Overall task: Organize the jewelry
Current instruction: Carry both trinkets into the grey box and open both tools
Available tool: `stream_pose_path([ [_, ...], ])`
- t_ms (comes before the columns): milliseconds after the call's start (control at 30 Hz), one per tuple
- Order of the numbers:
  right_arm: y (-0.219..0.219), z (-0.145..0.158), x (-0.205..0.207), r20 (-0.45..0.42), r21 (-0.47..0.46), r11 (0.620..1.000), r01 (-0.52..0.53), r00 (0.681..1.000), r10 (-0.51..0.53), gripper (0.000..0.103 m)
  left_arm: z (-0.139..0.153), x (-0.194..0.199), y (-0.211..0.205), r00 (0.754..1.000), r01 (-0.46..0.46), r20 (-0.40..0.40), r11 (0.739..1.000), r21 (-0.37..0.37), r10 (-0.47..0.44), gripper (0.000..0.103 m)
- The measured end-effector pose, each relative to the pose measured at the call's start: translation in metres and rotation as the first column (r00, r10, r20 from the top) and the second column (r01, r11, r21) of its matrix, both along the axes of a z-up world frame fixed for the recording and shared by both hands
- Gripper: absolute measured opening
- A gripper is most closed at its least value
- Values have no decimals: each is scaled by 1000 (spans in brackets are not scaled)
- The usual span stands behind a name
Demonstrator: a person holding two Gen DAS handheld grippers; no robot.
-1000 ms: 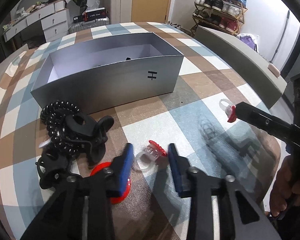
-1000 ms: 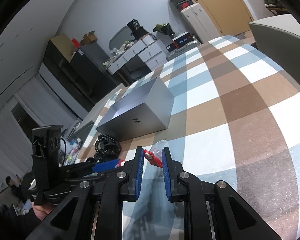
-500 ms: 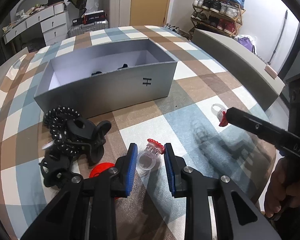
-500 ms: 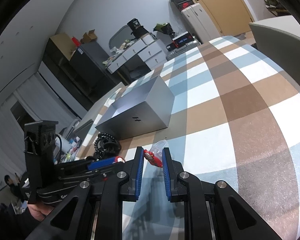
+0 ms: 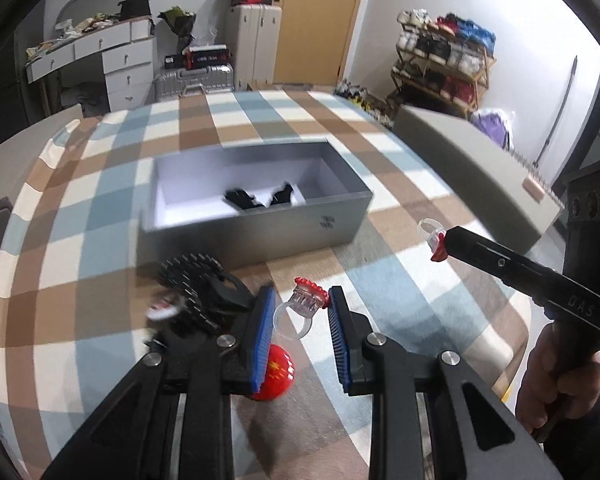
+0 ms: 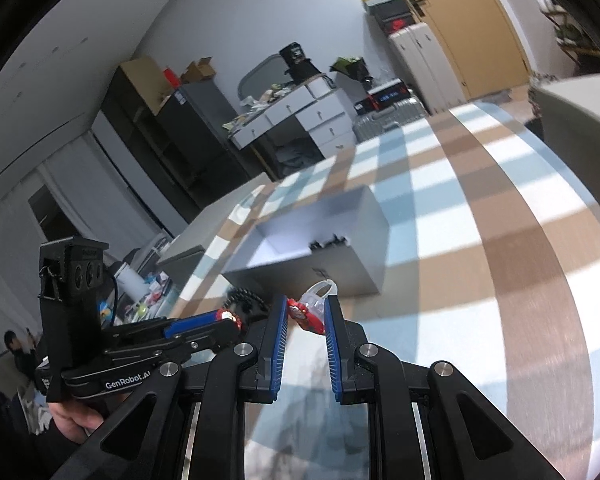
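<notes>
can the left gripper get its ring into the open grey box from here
Probably yes: the left gripper holds its ring lifted, the grey box lies just ahead with its top open, and nothing stands between them.

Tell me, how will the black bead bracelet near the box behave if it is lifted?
The bracelet is probably floppy: it is many small beads lying in loose loops. It may drag the black clip lying against it. It looks light.

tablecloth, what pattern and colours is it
The tablecloth is a check of brown, pale blue and white squares, clearest in the left wrist view.
</notes>
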State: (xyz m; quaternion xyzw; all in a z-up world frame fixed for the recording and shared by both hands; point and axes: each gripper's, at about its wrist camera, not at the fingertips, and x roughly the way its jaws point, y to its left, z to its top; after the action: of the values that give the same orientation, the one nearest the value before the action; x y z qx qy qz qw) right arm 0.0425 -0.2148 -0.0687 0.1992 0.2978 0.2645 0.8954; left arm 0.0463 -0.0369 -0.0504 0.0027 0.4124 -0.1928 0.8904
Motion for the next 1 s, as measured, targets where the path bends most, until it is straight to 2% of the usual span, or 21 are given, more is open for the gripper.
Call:
stream_pose_path([
  [267,32,24,32,39,-27,997,-66,997,68,18,15,26,27,997,-47,54,998,-44,49,21],
  [500,51,34,63,49,-43,995,-91,995,93,18,16,52,41,997,-54,58,993,-101,60,21],
  [833,63,38,95,33,-76,991,-112,993,115,18,9,79,41,999,-28,24,990,-140,31,21],
  [1000,67,30,111,9,-89,988,-122,992,124,17,3,91,37,1000,-2,-2,990,-142,1,21],
])
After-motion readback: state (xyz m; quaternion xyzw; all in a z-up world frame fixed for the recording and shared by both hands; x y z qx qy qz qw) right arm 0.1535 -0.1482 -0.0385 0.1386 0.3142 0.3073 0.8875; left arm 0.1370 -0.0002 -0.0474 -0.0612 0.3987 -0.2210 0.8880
